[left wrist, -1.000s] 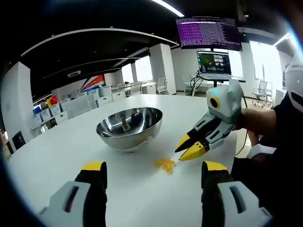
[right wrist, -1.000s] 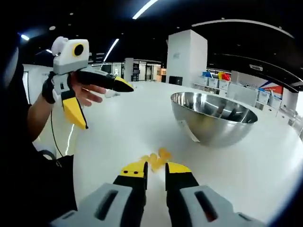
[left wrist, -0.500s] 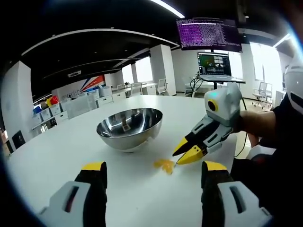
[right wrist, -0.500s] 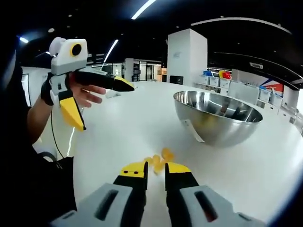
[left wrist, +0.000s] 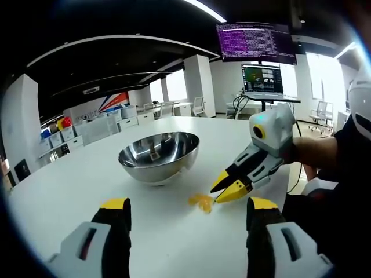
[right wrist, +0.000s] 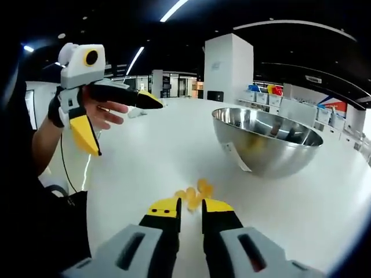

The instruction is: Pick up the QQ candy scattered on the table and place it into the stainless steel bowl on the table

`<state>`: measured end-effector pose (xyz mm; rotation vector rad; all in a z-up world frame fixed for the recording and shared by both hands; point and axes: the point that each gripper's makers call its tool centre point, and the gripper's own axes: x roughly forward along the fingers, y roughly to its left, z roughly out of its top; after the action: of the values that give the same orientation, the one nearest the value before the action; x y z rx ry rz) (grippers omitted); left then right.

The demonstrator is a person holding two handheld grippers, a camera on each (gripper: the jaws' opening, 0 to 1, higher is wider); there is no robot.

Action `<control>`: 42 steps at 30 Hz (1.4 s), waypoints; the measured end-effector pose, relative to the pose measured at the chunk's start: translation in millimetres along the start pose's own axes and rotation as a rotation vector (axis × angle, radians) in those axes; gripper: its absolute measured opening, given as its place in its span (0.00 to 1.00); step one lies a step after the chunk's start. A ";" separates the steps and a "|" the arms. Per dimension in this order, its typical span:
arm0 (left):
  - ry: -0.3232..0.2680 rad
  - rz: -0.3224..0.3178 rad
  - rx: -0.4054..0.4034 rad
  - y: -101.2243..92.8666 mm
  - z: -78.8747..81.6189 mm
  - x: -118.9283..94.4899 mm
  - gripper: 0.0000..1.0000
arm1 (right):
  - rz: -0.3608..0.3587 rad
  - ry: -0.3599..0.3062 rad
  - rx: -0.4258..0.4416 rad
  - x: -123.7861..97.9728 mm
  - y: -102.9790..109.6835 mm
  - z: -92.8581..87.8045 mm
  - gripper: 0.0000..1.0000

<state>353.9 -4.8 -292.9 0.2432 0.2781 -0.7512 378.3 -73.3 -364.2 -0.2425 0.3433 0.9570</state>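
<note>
Across the white table [right wrist: 145, 156], the stainless steel bowl [right wrist: 264, 142] sits right of centre. Low centre, my right gripper [right wrist: 189, 209], nearly pressed together, touches the candy [right wrist: 195, 192] dead ahead; my left gripper [left wrist: 184, 207] hangs spread, farther off.

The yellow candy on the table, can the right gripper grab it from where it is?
Probably yes. The right gripper sits just short of the yellow candy, jaws slightly apart, with nothing between them on the white table.
</note>
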 end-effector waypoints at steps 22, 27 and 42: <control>0.002 0.005 0.007 1.0 -1.9 -0.4 0.81 | 0.003 0.000 0.023 6.2 5.0 -4.5 0.12; 0.003 0.007 0.007 1.4 -2.4 -0.1 0.80 | 0.001 0.003 0.018 7.7 5.2 -6.0 0.11; -0.012 0.026 0.013 5.5 0.3 -0.3 0.79 | 0.005 -0.010 0.033 14.9 3.6 -9.0 0.10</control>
<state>357.5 -0.9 -291.9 0.2536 0.2580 -0.7292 381.6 -63.2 -378.4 -0.2068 0.3508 0.9559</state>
